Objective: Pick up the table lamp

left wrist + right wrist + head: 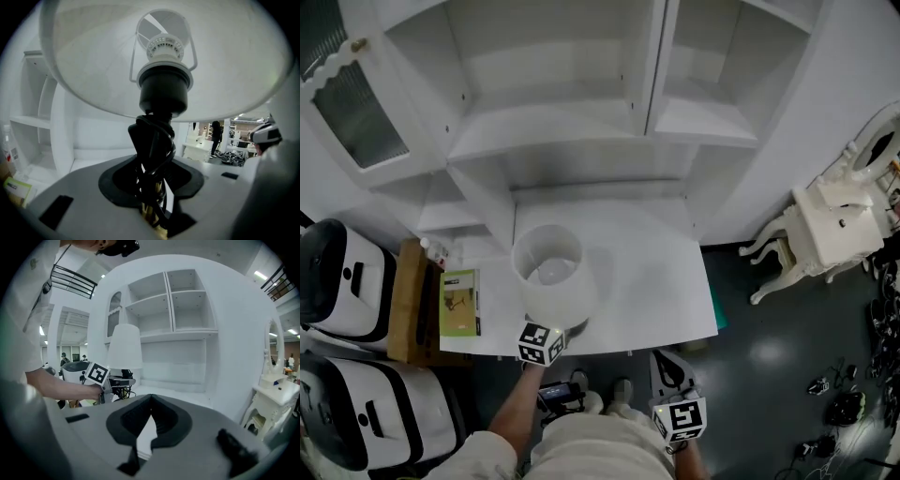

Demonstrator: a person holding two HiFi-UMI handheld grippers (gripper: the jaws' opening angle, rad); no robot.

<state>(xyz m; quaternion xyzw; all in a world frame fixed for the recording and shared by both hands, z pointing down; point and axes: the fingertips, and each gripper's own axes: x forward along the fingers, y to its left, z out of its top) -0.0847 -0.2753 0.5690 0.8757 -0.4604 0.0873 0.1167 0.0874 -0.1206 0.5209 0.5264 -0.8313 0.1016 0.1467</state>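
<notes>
The table lamp (551, 272) has a white shade and a dark stem wound with black cord (152, 154). In the head view it stands over the front left of the white desk (656, 281). My left gripper (152, 176) is shut on the stem just below the black socket; its marker cube (542, 343) shows under the shade. The right gripper view shows the lamp (124, 347) and the left gripper (110, 383) at left. My right gripper (151, 399) hangs off the desk's front edge, its cube (680, 419) near my body. Its jaws meet at the tips with nothing in them.
A white shelf unit (572, 122) rises behind the desk. At the desk's left lie a green booklet (459, 302), a small bottle (439, 251) and a wooden board (405, 300), beside two white-and-black cases (342, 281). A white chair (834, 225) stands at right.
</notes>
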